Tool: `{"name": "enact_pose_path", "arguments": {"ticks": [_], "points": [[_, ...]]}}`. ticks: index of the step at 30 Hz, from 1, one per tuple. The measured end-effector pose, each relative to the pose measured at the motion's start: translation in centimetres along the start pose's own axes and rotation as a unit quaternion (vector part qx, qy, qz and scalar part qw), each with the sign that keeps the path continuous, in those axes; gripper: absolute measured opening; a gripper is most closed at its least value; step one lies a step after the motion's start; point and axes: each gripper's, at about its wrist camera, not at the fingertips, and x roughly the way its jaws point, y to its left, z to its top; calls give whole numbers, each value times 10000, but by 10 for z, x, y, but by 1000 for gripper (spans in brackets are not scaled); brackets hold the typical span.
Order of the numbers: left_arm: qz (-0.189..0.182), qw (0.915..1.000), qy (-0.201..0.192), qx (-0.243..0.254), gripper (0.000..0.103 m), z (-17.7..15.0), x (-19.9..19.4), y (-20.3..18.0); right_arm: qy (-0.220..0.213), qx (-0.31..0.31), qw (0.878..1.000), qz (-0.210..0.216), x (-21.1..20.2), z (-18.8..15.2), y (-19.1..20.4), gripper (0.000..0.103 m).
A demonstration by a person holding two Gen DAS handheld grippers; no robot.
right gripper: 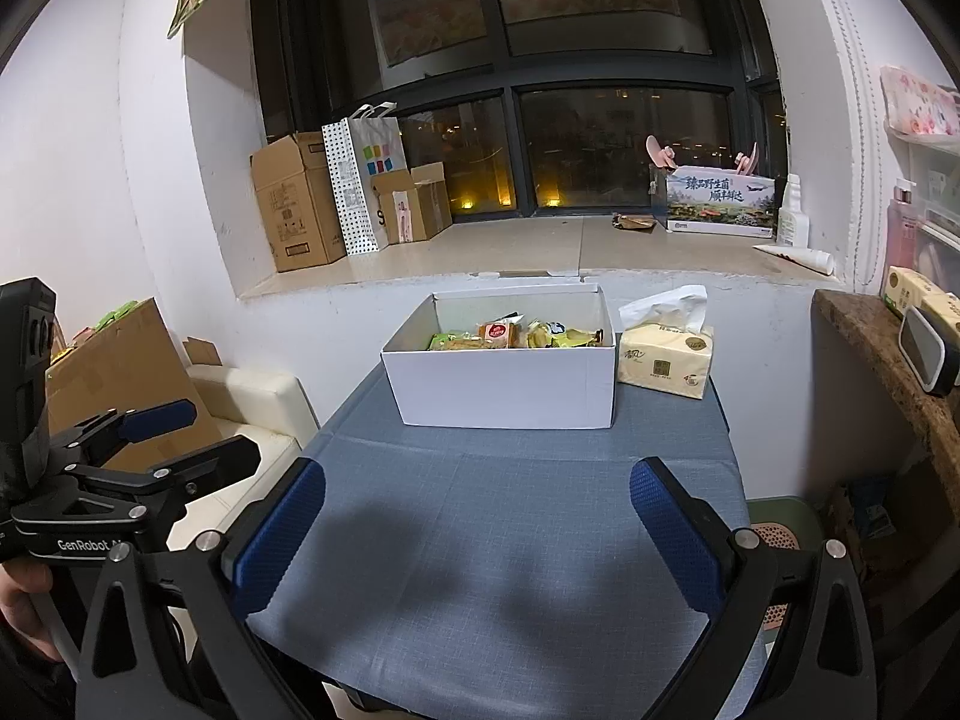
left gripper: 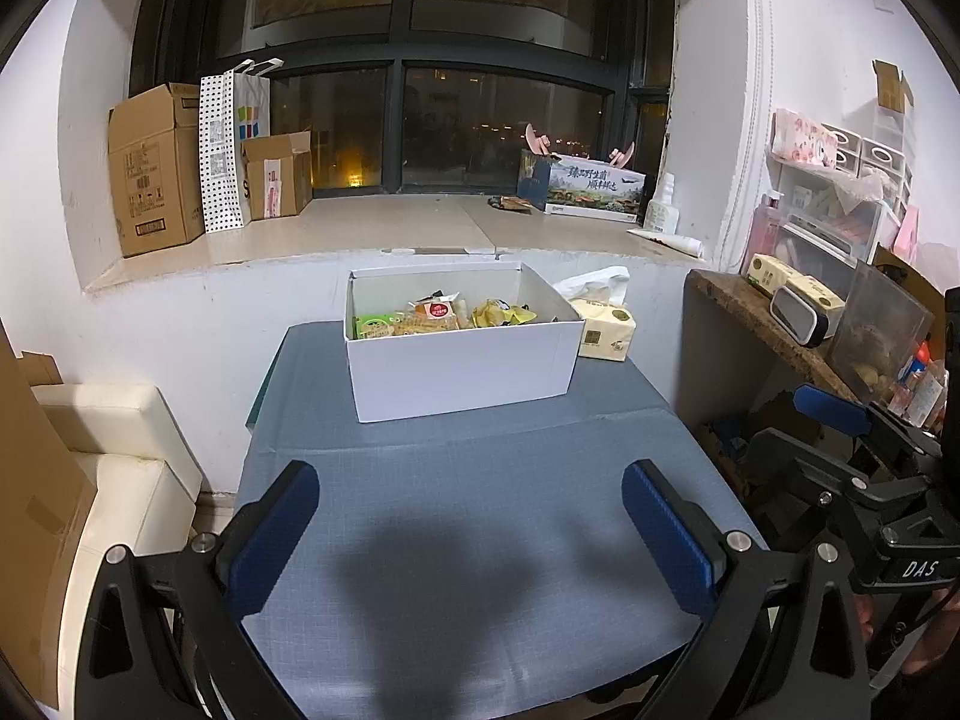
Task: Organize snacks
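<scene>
Nearest the cameras, the left tongs (left gripper: 471,516) and the right tongs (right gripper: 477,516) both hover over the bare near part of the blue-covered worktop (left gripper: 468,480), each with its blue pads spread wide apart and gripping nothing. Beyond them, toward the far end of the worktop, sits the white box (left gripper: 459,369), and the snacks (left gripper: 432,318) lie inside it in a jumble of green, orange and yellow packets. Just beside the box on its right stands a tissue pack (right gripper: 666,363).
</scene>
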Motion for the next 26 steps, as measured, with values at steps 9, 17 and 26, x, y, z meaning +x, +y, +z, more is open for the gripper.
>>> {"name": "enact_pose_path", "arguments": {"ticks": [9, 17, 26], "points": [[-6, 10000, 1, 2, 103, -1, 0, 1, 3, -10, 10000, -6, 0, 0, 0, 103], [-20, 10000, 11, 4, 103, 0, 0, 1, 5, -21, 10000, 3, 1, -2, 1, 103], [-33, 10000, 26, -12, 103, -1, 1, 1, 17, -29, 10000, 7, 1, -3, 1, 103]]}}
